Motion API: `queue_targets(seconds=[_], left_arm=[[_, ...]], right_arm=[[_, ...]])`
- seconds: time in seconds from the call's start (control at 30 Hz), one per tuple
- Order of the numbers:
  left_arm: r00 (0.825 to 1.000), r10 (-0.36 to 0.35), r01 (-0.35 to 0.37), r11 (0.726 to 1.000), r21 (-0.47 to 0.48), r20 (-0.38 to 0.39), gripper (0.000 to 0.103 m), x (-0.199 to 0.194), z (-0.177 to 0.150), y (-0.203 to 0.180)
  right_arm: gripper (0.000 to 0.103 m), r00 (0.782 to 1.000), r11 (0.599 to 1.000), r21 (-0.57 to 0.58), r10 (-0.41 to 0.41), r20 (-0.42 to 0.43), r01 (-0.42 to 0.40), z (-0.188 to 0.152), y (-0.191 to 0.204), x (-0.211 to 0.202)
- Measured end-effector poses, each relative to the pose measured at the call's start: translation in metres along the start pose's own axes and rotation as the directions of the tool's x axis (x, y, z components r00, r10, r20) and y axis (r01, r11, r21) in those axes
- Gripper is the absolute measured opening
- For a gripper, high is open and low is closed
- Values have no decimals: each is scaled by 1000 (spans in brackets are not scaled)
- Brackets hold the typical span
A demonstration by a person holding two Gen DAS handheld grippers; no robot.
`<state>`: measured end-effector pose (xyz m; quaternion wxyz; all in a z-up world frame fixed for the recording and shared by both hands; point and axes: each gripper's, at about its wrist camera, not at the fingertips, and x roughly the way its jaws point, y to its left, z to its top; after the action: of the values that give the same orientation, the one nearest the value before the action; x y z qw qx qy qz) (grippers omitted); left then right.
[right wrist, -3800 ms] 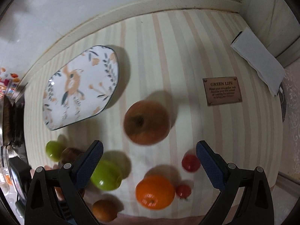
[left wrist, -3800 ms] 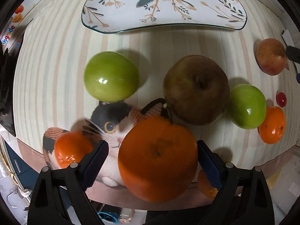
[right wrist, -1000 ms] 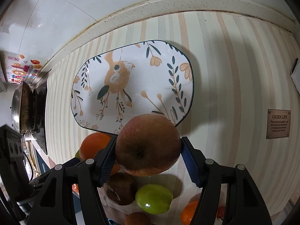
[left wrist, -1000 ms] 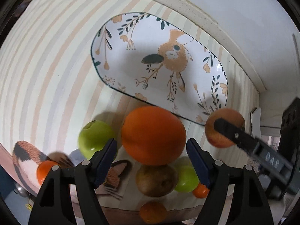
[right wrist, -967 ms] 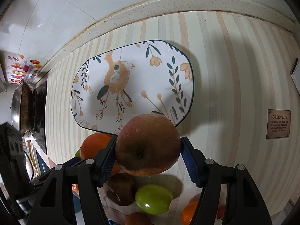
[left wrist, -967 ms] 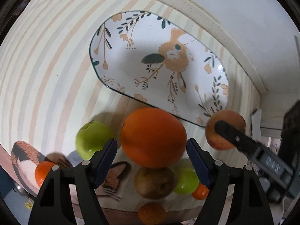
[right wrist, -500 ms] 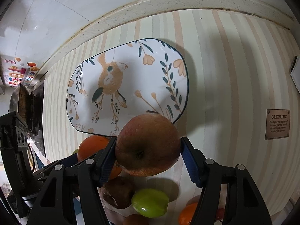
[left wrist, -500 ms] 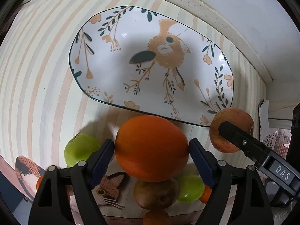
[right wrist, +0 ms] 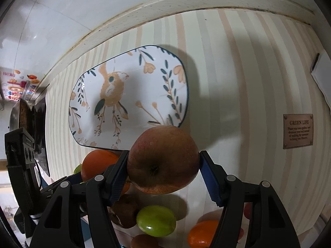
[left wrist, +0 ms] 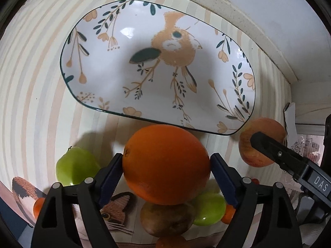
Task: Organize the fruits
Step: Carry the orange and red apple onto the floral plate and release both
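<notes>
Two grips: left fingers (left wrist: pixel 166 173) hold orange (left wrist: pixel 165 164), loosening; right fingers (right wrist: pixel 163 174) clamp apple (right wrist: pixel 163 159); fruit beneath half-hidden.

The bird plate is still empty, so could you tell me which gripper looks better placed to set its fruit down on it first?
Probably the left gripper: its orange hangs just short of the plate rim.

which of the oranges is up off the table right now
The big orange between the left gripper fingers, near the plate's edge. The smaller orange lies on the striped mat, ungripped.
</notes>
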<state>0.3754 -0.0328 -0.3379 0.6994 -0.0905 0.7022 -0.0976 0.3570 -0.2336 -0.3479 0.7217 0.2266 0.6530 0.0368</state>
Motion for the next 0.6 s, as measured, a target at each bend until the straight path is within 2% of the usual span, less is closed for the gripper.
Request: queue_targets(seconds=[0.23,0.43,0.6], left_arm=[[994,85,-87,996,30,68,81,-7,-14,-12],[993,39,-39,999,4,109,81,-44,-26,-9],[983,16,-19,1000,15,183,81,-82,4,-10]], right_arm=[[69,1000,1000,12,17,9,-17,-4,-4,-4],[69,998,998,3,60,35,-60,1,2,-22],[69,996,997,-36,75,46,-74,20,19,-25]])
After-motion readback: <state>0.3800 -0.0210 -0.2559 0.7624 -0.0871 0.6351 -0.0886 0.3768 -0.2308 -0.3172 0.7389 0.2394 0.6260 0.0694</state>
